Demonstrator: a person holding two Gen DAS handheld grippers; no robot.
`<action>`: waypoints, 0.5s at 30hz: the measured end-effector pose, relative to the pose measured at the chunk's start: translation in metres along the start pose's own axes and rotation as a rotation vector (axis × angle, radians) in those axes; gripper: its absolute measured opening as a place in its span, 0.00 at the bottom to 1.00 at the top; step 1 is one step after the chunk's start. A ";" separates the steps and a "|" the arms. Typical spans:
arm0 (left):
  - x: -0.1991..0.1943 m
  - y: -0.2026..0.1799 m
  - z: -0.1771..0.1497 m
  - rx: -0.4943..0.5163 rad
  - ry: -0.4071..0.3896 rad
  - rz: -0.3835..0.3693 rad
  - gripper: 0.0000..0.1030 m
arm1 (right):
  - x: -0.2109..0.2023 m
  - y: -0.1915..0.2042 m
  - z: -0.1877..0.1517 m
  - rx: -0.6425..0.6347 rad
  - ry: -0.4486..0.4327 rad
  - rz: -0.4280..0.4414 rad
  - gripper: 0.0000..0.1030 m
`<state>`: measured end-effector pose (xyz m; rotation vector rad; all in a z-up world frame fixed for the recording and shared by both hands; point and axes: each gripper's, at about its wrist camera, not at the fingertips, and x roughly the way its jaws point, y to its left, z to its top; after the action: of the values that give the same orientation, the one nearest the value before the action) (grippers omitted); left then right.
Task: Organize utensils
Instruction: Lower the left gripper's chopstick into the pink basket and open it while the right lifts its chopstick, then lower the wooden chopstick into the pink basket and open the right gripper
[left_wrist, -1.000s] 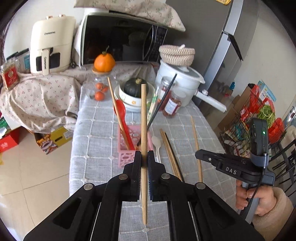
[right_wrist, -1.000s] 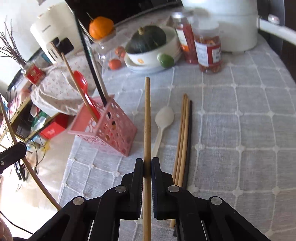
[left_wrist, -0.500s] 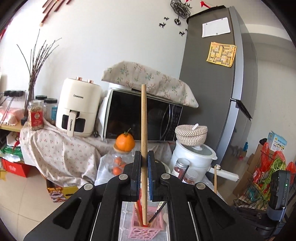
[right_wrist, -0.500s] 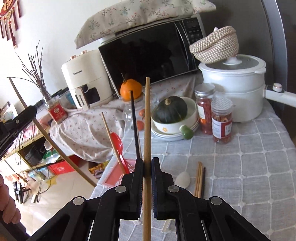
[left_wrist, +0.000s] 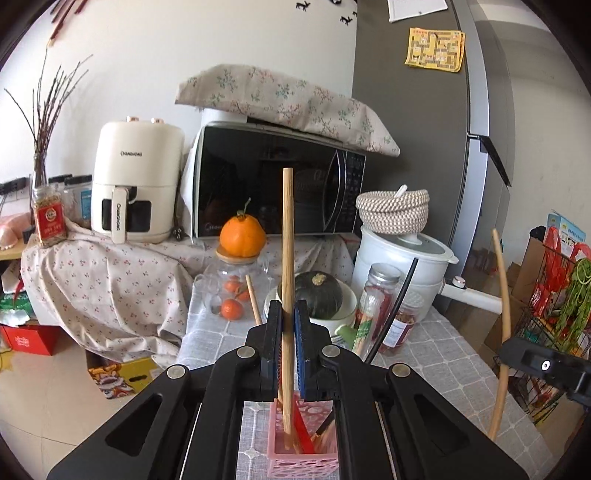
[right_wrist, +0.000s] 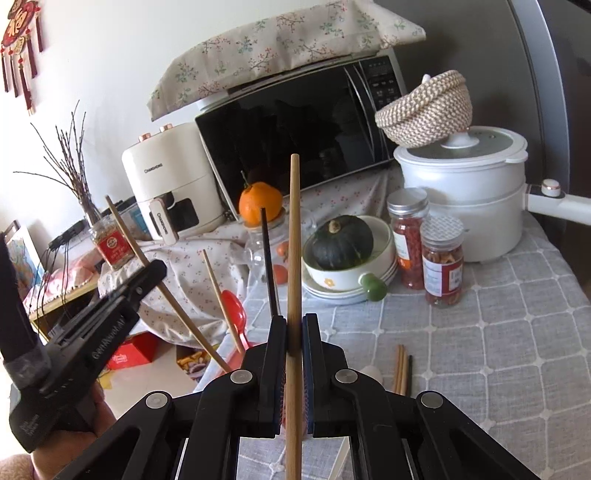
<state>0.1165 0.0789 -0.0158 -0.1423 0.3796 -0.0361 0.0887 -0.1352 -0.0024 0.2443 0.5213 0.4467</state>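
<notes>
My left gripper (left_wrist: 288, 314) is shut on a wooden chopstick (left_wrist: 287, 240) that stands upright, its lower end inside the pink utensil holder (left_wrist: 303, 461). A red spoon (left_wrist: 301, 432), a black chopstick (left_wrist: 395, 306) and another wooden chopstick (left_wrist: 253, 299) stand in that holder. My right gripper (right_wrist: 294, 325) is shut on a second wooden chopstick (right_wrist: 294, 240), held upright above the table. In the right wrist view the left gripper (right_wrist: 110, 306) comes in from the left with its chopstick (right_wrist: 166, 291) slanting down. Loose chopsticks (right_wrist: 402, 369) lie on the cloth.
A bowl with a green squash (right_wrist: 341, 242), two red-filled jars (right_wrist: 441, 269), a white cooker (right_wrist: 465, 206) and a glass jar topped by an orange (left_wrist: 242, 236) stand behind the holder. A microwave (left_wrist: 273, 184) and air fryer (left_wrist: 136, 184) sit further back. A wire rack (left_wrist: 554, 314) stands on the right.
Both grippers tipped up from looking down at the table. The left chopstick went from above the holder down into it. The right chopstick rose off the cloth.
</notes>
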 end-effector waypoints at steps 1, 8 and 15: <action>0.006 0.002 -0.002 -0.016 0.038 -0.008 0.07 | 0.000 0.002 0.001 -0.004 -0.012 -0.004 0.04; 0.006 0.012 0.001 -0.082 0.156 -0.016 0.54 | 0.008 0.011 0.010 0.011 -0.060 -0.021 0.04; -0.007 0.030 -0.008 -0.044 0.347 0.172 0.55 | 0.031 0.030 0.021 0.048 -0.141 -0.033 0.04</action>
<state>0.1071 0.1080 -0.0243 -0.1469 0.7383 0.1188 0.1129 -0.0966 0.0126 0.3104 0.3981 0.3819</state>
